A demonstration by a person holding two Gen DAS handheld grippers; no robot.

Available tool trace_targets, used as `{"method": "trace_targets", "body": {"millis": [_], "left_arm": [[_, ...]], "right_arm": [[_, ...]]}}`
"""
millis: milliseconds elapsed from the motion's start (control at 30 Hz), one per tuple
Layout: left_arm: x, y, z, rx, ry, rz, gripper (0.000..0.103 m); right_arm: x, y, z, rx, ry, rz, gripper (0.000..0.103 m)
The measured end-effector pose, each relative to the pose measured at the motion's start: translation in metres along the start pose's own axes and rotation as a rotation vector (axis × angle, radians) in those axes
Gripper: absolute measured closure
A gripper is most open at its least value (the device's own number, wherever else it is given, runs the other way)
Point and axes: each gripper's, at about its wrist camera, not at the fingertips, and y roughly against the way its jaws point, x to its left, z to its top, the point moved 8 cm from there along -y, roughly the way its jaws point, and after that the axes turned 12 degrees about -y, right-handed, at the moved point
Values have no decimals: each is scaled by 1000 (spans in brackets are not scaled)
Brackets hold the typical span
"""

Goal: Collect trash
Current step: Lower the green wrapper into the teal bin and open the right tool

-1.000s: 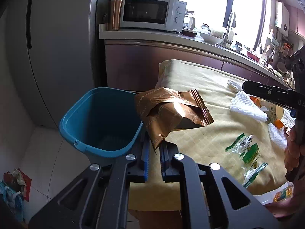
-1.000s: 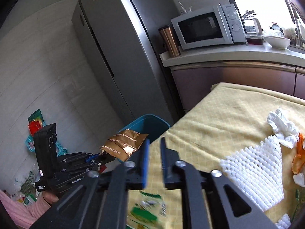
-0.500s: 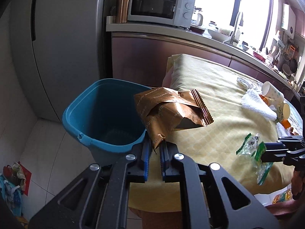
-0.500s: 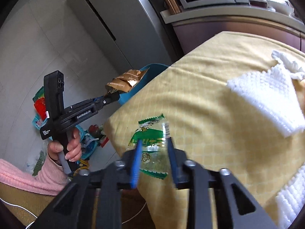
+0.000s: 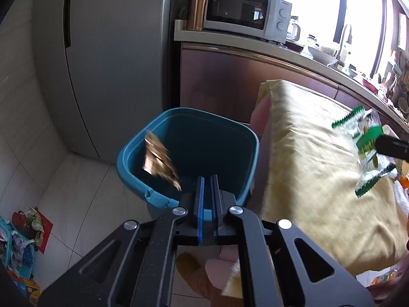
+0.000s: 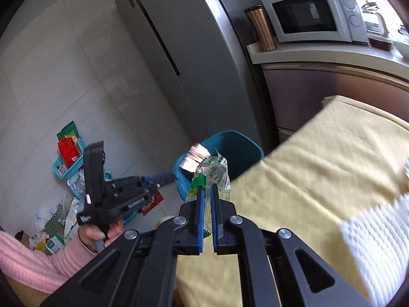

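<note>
Right tongs (image 6: pixel 207 194) pinch a green wrapper (image 6: pixel 211 175) near the blue bin (image 6: pixel 251 144).

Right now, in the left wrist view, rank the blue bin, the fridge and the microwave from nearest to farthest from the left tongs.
1. Blue bin: directly ahead of the left tongs, on the floor.
2. Fridge: behind the bin, to the left.
3. Microwave: on the counter, upper right of the fridge.

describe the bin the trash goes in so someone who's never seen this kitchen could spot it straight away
Find the tall grey fridge; beside it runs a counter with a white microwave. On the floor below, against the yellow-clothed table, stands the bin. It is the only open teal plastic tub with rounded corners, and a brown wrapper is falling into it.
</note>
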Motion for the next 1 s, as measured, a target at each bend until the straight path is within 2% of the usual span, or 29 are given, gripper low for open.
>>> {"method": "trace_targets", "body": {"millis": [67,300,533,633,700,767,867,1000], "left_arm": [[8,-11,-4,27,26,-2,98],[19,-20,-14,35,54,-4,98],[20,-22,-16,34,70,-13,97],[20,-22,-16,29,73,-19,92],[19,-22,-15,26,72,-22,89],[19,-22,-14,26,72,-26,87],[16,-22,-13,23,73,-33,82],[9,-16,-11,10,63,-37,72]], "right_arm": [[3,-17,8,19,-2,13,99],[12,-82,27,92,10,-4,99],[3,-141,35,169,-14,-76,97],[-6,-161,34,209,-37,-111,94],[-11,-169,32,242,-61,-127,89],[-13,-168,32,236,-68,-136,82],[-15,-164,33,218,-73,-131,81],[-18,-153,32,199,-74,-118,81]]}}
